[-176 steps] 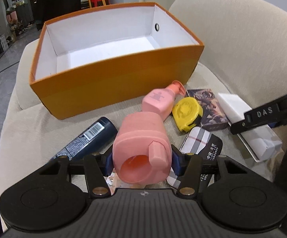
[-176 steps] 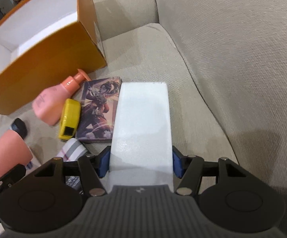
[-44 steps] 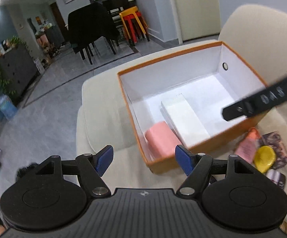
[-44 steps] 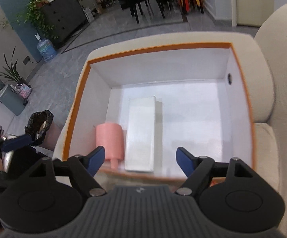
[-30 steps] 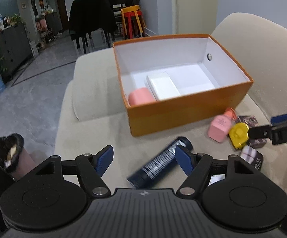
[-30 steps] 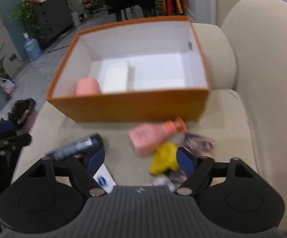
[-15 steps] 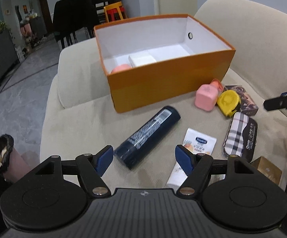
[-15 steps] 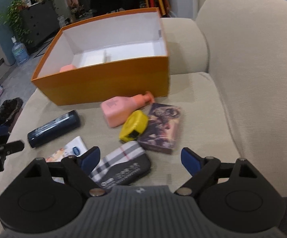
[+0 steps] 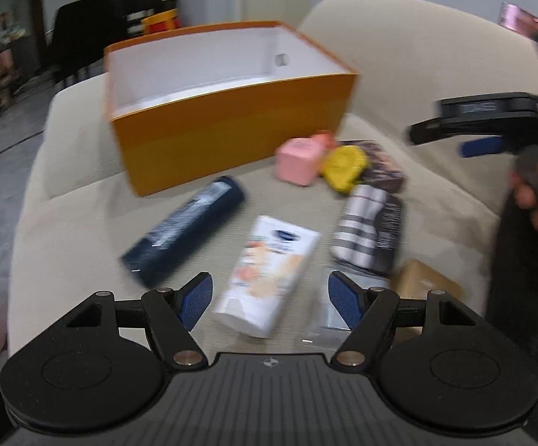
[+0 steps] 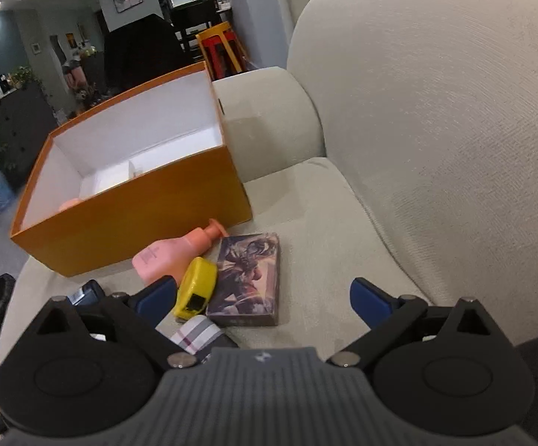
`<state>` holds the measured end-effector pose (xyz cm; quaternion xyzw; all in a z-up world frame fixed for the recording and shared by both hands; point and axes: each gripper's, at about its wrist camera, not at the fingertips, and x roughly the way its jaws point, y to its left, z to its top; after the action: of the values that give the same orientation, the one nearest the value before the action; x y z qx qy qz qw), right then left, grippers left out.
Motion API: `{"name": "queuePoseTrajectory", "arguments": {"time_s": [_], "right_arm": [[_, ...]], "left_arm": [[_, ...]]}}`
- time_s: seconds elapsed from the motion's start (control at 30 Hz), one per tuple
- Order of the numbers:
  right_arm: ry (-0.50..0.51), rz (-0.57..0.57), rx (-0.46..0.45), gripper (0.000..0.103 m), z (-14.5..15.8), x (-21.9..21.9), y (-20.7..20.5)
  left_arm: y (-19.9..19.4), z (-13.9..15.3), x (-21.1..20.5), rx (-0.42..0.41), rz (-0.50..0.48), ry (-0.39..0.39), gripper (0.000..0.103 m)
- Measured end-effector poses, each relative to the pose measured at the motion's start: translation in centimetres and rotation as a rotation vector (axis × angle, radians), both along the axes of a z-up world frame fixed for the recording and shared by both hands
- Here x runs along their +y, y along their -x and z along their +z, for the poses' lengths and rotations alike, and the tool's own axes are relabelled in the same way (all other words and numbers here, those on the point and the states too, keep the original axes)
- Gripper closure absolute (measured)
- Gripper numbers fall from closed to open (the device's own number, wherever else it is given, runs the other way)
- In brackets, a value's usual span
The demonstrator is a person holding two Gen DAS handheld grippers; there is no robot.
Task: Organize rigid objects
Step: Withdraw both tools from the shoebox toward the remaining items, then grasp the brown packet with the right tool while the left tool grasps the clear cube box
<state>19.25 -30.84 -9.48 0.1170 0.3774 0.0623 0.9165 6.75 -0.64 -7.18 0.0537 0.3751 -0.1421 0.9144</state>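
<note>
An open orange box (image 9: 232,126) (image 10: 139,219) stands on a beige sofa; a white box (image 10: 113,178) and a pink item (image 10: 70,205) lie inside. In front lie a dark blue bottle (image 9: 185,228), a white tube (image 9: 269,275), a pink pump bottle (image 9: 298,160) (image 10: 174,254), a yellow tape measure (image 9: 343,167) (image 10: 196,286), a picture box (image 10: 250,278), a plaid case (image 9: 369,230) and a brown box (image 9: 425,278). My left gripper (image 9: 269,299) is open and empty over the white tube. My right gripper (image 10: 263,297) is open and empty over the picture box.
The sofa back (image 10: 436,130) rises on the right and an armrest (image 10: 269,119) stands behind the box. The right gripper and the hand holding it show in the left wrist view (image 9: 492,126). A clear packet (image 9: 343,319) lies by the left fingers.
Both grippers have moved lower and closer to the loose items in front of the box. Both stay open and empty.
</note>
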Motion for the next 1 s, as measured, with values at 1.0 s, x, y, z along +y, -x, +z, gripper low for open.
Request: {"name": "queuePoseTrajectory", "arguments": {"time_s": [1.0], "right_arm": [[0.363,0.514,0.234,0.005,-0.9,7.2,6.8]], "left_arm": [[1.2,-2.9,-2.1,0.046,-0.053,0.025,0.019]]}}
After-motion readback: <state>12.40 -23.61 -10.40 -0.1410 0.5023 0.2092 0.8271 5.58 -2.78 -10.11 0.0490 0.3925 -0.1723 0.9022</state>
